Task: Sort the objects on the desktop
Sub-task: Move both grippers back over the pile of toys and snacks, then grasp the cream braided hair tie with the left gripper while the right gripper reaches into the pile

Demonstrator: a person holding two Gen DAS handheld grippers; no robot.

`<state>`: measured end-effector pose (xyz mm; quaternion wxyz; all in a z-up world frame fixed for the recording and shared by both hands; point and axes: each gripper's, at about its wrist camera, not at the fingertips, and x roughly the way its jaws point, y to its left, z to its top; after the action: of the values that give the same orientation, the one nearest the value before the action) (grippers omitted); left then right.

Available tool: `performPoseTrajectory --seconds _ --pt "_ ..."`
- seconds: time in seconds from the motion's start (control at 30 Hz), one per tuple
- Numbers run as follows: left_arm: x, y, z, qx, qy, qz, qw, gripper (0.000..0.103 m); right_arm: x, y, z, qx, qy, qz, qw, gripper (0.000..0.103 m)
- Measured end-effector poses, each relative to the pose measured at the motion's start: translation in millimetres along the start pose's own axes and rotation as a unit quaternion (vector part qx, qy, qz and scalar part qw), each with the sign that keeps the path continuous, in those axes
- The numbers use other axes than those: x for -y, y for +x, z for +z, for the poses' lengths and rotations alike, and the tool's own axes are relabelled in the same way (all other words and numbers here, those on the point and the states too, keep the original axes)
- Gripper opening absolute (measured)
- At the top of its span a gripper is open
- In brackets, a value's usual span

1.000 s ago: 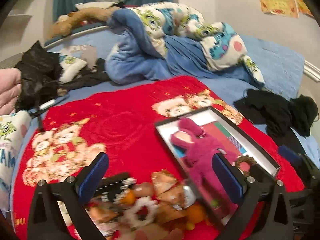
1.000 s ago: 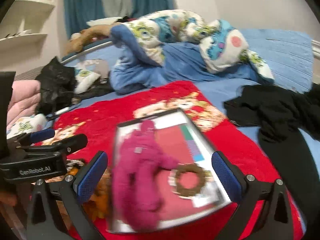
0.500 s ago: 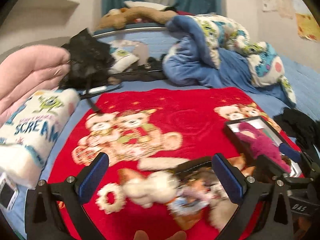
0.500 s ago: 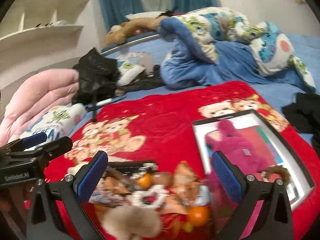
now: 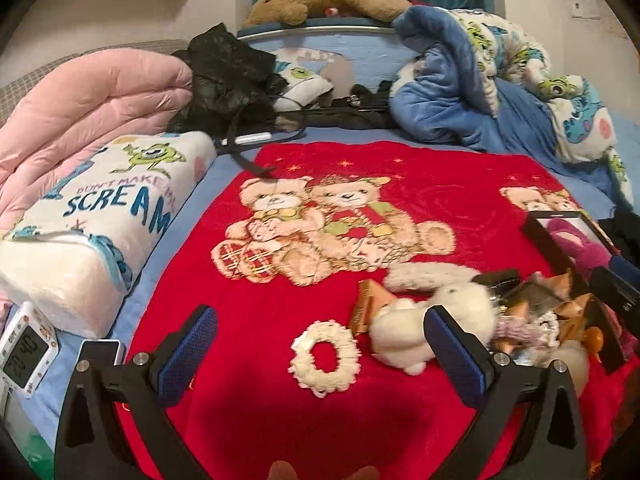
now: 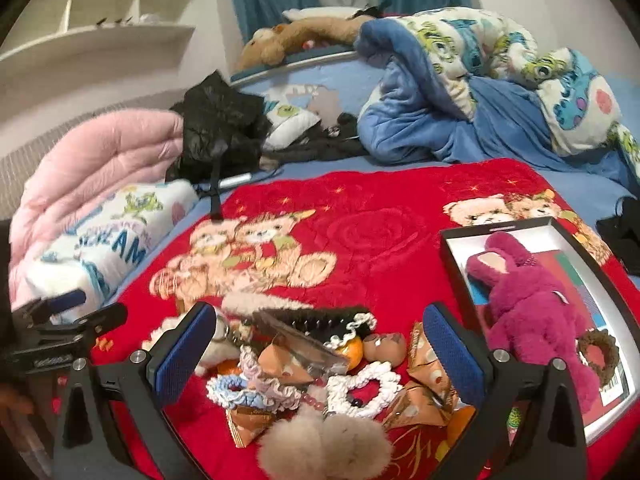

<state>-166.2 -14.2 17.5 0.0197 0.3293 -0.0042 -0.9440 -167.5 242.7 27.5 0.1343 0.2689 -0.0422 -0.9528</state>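
Left view alone, digital clock [image 5: 25, 348]

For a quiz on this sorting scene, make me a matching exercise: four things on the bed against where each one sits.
Things:
1. magenta plush toy
2. white scrunchie
3. digital clock
4. brown plush dog

Places:
A. on the headboard ledge by the curtains
B. inside the black-rimmed box
C. at the bed's left edge, beside the folded SCREAM blanket
D. alone on the red blanket, between the left claw's fingers

Pairs: 1-B, 2-D, 3-C, 4-A
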Motion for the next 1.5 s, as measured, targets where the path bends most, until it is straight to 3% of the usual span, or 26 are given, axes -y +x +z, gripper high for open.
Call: performPoseTrajectory --seconds 0.07,0.33,0.67,0.8,1.0,1.17,1.23,1.33,1.5 --pt "-2.7 9.2 -5.3 -0.010 -0.004 -0.007 0.9999 0.103 -3.4 2.9 -3.2 -0.006 -0.003 0.012 1.000 0.103" --pt "8.3 39.4 -25.8 -0.041 0.046 0.024 0.9978 0.103 -0.9 31.1 -15.4 -0.076 0.000 0.048 0.996 0.103" --pt "-18.7 65.1 -33.2 -0.070 0.022 0.038 0.9966 0.103 -18.5 52.1 -28.0 -0.122 -0.038 0.047 0.991 0.103" --pt "-26.5 78.4 -38.3 -0.088 0.020 0.051 0.9946 0.103 -17.3 62.4 -34.2 -0.147 -0.038 0.043 0.987 0.091" --pt "-30.9 95.7 -44.4 -0.110 0.018 0.055 0.9922 0.103 -14.6 67.9 -37.4 -0.159 -0.031 0.038 0.986 0.088" --pt "-39.0 107.6 -46.7 -0.134 -0.005 0.035 0.9904 0.103 -15.0 71.1 -38.5 -0.165 -0.025 0.042 0.985 0.072" --pt "-41.2 109.7 -47.4 -0.139 -0.014 0.029 0.9898 0.103 -14.6 71.7 -38.9 -0.167 -0.023 0.041 0.985 0.055" --pt "-41.3 111.3 -47.1 -0.139 -0.008 0.036 0.9897 0.103 -13.7 72.3 -39.8 -0.170 -0.018 0.046 0.984 0.042" --pt "-40.1 110.4 -46.2 -0.141 -0.008 0.042 0.9891 0.103 -17.2 69.7 -39.6 -0.166 -0.024 0.051 0.985 0.028"
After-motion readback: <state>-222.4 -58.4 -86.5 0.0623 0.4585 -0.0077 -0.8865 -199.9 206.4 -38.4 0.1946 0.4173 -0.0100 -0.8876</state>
